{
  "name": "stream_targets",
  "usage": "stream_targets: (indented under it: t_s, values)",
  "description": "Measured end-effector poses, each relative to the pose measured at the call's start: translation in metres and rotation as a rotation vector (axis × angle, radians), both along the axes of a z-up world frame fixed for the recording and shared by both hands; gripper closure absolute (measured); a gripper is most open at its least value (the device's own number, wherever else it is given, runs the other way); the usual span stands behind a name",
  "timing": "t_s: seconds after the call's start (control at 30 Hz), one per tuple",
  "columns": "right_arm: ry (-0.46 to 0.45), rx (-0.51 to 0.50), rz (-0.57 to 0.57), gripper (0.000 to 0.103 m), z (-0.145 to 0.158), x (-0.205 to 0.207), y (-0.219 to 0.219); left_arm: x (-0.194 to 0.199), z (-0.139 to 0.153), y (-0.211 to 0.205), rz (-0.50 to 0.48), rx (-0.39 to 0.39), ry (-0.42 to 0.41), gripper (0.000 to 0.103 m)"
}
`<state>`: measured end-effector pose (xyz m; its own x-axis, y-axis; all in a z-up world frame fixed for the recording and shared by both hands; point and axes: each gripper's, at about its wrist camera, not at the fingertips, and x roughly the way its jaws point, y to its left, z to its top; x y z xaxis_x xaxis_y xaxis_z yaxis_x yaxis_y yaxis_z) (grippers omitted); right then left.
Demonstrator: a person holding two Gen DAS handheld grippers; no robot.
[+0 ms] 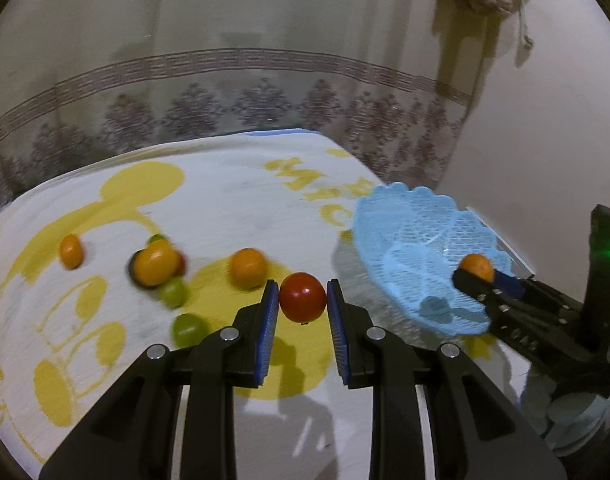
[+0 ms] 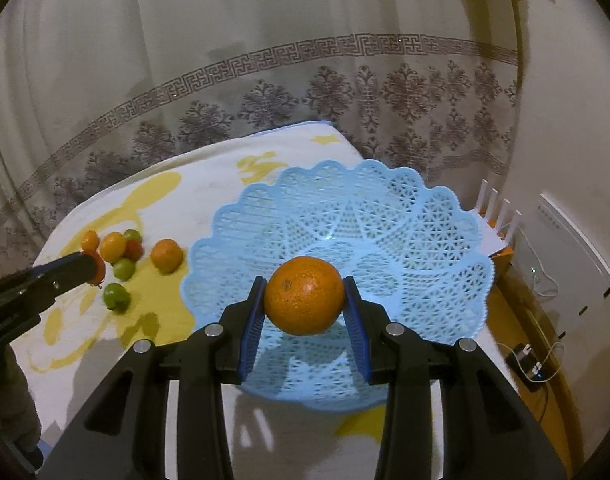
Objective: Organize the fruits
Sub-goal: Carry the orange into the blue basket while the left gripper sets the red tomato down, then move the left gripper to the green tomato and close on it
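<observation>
I am pinching an orange (image 2: 304,295) in my right gripper (image 2: 304,298), centre frame over the blue lattice basket (image 2: 425,240); lowering it near the mesh before letting go should prevent rolling. My left gripper (image 1: 302,300) is clamping a red tomato (image 1: 302,297).

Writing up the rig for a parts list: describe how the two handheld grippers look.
Both the left gripper and right gripper are alike: matte black angular bodies with slotted cut-outs, silver round pivot pins, and flat fingers faced with ribbed blue pads. No cables or sleeves visible.
</observation>
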<state>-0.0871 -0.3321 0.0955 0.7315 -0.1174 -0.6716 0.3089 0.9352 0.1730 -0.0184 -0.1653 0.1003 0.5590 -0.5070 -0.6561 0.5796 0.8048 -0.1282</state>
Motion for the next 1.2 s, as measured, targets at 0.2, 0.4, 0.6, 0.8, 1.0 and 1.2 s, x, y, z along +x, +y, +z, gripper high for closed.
stream_targets:
  t_s: [0.2,0.4,0.6,0.8,1.0,1.2]
  values:
    - [-0.009,0.033,-0.018,0.054,-0.003,-0.005,-0.011,-0.001,0.0,-0.034,-0.058,0.002,0.016,0.078]
    - [-0.038,0.047,-0.047,0.054,0.002,-0.011,-0.019,-0.003,0.003,-0.063,-0.113,0.004,0.004,0.078]
    - [-0.057,0.073,-0.111,0.054,0.005,-0.018,-0.034,-0.001,-0.003,-0.082,-0.147,0.006,0.023,0.078]
    - [-0.067,0.088,-0.132,0.054,0.005,-0.019,-0.038,0.009,-0.008,-0.055,-0.083,0.017,0.042,0.074]
    - [-0.059,0.088,-0.116,0.054,0.003,-0.016,-0.033,0.02,-0.024,-0.007,0.018,0.035,0.075,0.046]
    - [-0.053,0.088,-0.106,0.054,0.002,-0.016,-0.03,0.025,-0.05,0.008,0.05,0.076,0.132,0.046]
